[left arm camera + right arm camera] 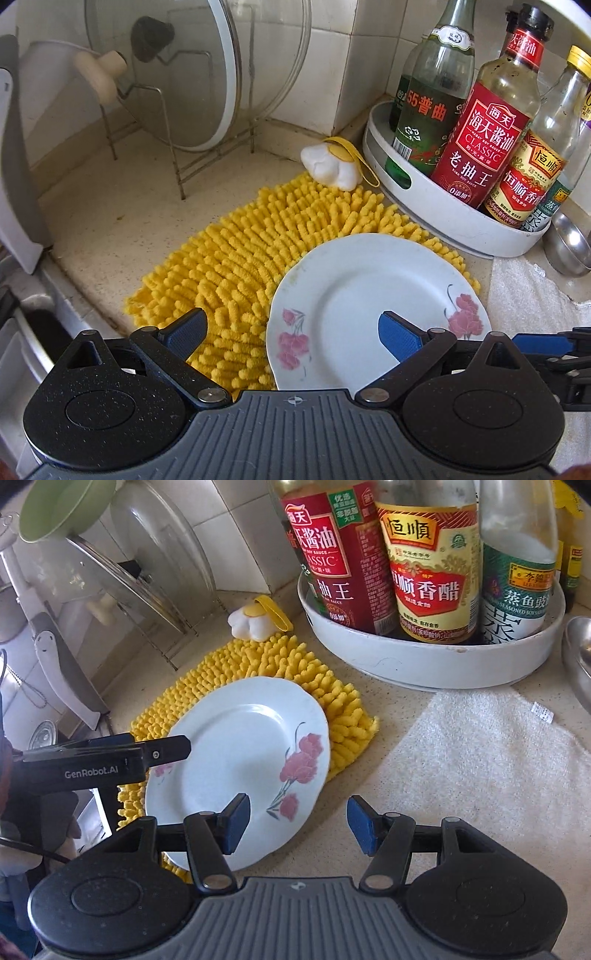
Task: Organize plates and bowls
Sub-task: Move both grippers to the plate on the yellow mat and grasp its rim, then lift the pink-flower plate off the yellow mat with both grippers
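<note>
A white plate with pink flowers (369,306) lies partly on a yellow chenille mat (236,266) on the counter; it also shows in the right wrist view (236,760). My left gripper (291,332) is open, its jaws astride the plate's near left rim, one finger over the mat, the other over the plate. In the right wrist view it reaches in from the left (162,751). My right gripper (295,825) is open and empty, just above the plate's near right edge. A metal rack (177,147) holding glass lids stands at the back left.
A white round tray (454,221) of sauce bottles stands at the back right. A steel bowl (569,247) sits beside it. A white towel (480,760) lies on the counter to the right. A white and yellow sponge (332,166) lies behind the mat. A green bowl (62,506) sits up high at the left.
</note>
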